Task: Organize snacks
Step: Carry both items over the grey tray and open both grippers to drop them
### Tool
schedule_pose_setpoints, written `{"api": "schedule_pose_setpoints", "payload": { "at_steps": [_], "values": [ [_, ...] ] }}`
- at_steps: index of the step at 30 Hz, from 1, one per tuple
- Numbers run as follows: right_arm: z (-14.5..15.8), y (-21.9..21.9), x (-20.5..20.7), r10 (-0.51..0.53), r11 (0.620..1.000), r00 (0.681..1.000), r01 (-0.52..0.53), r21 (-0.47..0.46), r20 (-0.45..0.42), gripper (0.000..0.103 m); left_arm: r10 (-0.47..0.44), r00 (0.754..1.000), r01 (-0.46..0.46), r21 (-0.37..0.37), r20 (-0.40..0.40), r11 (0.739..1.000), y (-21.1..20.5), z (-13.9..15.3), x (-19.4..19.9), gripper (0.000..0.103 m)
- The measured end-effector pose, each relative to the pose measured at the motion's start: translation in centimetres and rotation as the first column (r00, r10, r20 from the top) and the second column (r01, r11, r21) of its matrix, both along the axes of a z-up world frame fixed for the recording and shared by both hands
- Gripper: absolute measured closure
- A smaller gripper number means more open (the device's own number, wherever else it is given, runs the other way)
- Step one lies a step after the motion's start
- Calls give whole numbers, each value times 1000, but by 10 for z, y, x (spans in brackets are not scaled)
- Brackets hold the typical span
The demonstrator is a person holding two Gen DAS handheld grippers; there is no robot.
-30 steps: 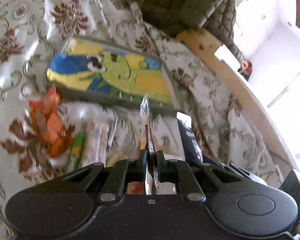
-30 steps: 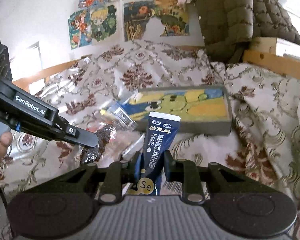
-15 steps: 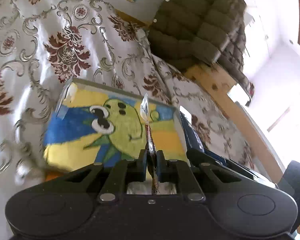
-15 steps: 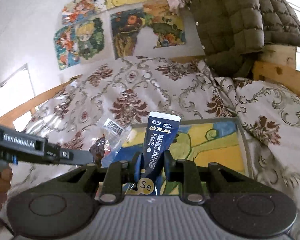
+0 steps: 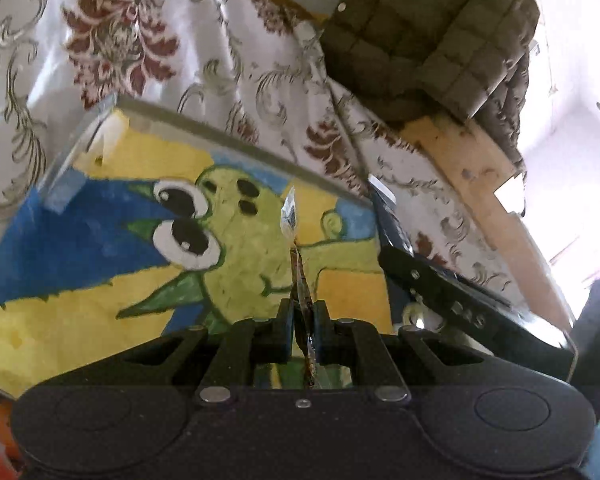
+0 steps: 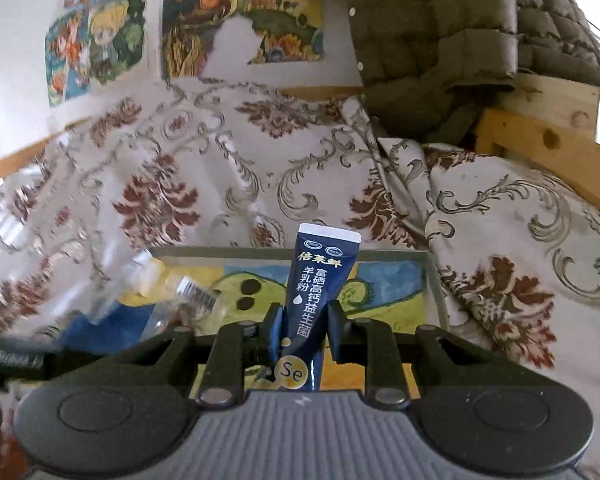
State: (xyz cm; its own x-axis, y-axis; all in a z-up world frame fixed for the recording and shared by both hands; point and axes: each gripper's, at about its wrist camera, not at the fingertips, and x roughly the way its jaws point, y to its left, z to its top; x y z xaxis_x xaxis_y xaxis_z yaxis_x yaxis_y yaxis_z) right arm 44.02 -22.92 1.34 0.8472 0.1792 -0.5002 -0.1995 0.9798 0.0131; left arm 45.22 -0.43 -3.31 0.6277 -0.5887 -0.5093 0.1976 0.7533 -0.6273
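Left claw (image 5: 303,314) clenched on thin clear packet (image 5: 290,216), held edge-on above painted tray (image 5: 100,216) on bed. Right claw (image 6: 304,320) clenched on dark blue sachet (image 6: 320,276), upright over same tray (image 6: 432,276). Patterned bedspread (image 6: 220,168) underneath.

Over the painted tray (image 5: 100,248) the floor lies mostly bare, room enough to come down on the blue and yellow parts. The right gripper (image 5: 440,288) bars the tray's right edge (seen from the left wrist view). Beyond the far rim (image 6: 292,252) the patterned bedspread (image 6: 204,168) is free; a padded jacket (image 6: 440,52) and wooden bed frame (image 6: 540,140) close off the right.
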Motion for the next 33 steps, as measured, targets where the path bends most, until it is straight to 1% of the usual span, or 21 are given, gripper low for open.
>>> {"api": "schedule_pose_setpoints", "payload": {
  "at_steps": [5, 13, 15, 16, 17, 18, 19, 20, 21, 22, 23, 24, 26, 28, 29, 31, 33],
  "values": [
    [-19, 11, 9, 29, 999, 998, -31, -41, -46, 78, -5, 1000, 5, -6, -2, 1000, 6, -8, 5, 93],
    [-32, 19, 10, 35, 997, 996, -40, -62, -83, 76, 25, 999, -24, 28, -31, 999, 12, -14, 5, 91],
    [-34, 21, 9, 36, 997, 995, -42, -70, -89, 75, 37, 999, -35, 55, -33, 998, 12, -12, 4, 86],
    [-34, 21, 9, 35, 997, 995, -42, -72, -92, 74, 45, 998, -43, 70, -32, 997, 12, -11, 2, 79],
    [-34, 21, 9, 34, 996, 995, -41, -76, -92, 73, 50, 998, -48, 84, -30, 995, 12, -9, 1, 64],
    [-33, 21, 8, 31, 996, 995, -39, -80, -90, 72, 59, 998, -55, 100, -30, 993, 12, -7, -1, 54],
    [-31, 21, 7, 30, 996, 996, -37, -80, -88, 71, 69, 997, -66, 107, -24, 992, 13, -4, -3, 38],
    [-29, 20, 5, 29, 996, 996, -35, -78, -82, 71, 80, 997, -78, 109, -14, 991, 14, -2, -5, 30],
    [-27, 20, 3, 28, 996, 997, -34, -78, -76, 69, 86, 996, -85, 111, -3, 990, 15, 2, -8, 28],
    [-24, 19, 1, 26, 996, 997, -32, -80, -69, 64, 86, 996, -86, 114, 5, 990, 15, 6, -10, 26],
    [-20, 18, -2, 27, 997, 998, -31, -77, -60, 61, 86, 996, -86, 119, 9, 989, 15, 9, -11, 22],
    [-17, 16, -6, 28, 997, 998, -31, -74, -51, 54, 91, 996, -92, 125, 13, 988, 15, 14, -13, 19],
    [-8, 14, -14, 31, 997, 999, -33, -70, -34, 49, 109, 993, -113, 136, 36, 984, 14, 24, -20, 12],
    [2, 10, -24, 31, 997, 999, -32, -68, -5, 37, 113, 991, -122, 149, 65, 981, 13, 35, -29, 8],
    [8, 7, -30, 34, 997, 999, -33, -64, 13, 34, 119, 990, -130, 160, 80, 979, 12, 41, -34, 6],
    [20, 2, -44, 37, 998, 998, -35, -56, 50, 22, 130, 985, -148, 176, 109, 973, 11, 52, -45, 5],
    [32, -4, -58, 38, 998, 996, -34, -51, 83, 14, 142, 981, -166, 190, 131, 968, 8, 63, -56, 4]
  ]
}}
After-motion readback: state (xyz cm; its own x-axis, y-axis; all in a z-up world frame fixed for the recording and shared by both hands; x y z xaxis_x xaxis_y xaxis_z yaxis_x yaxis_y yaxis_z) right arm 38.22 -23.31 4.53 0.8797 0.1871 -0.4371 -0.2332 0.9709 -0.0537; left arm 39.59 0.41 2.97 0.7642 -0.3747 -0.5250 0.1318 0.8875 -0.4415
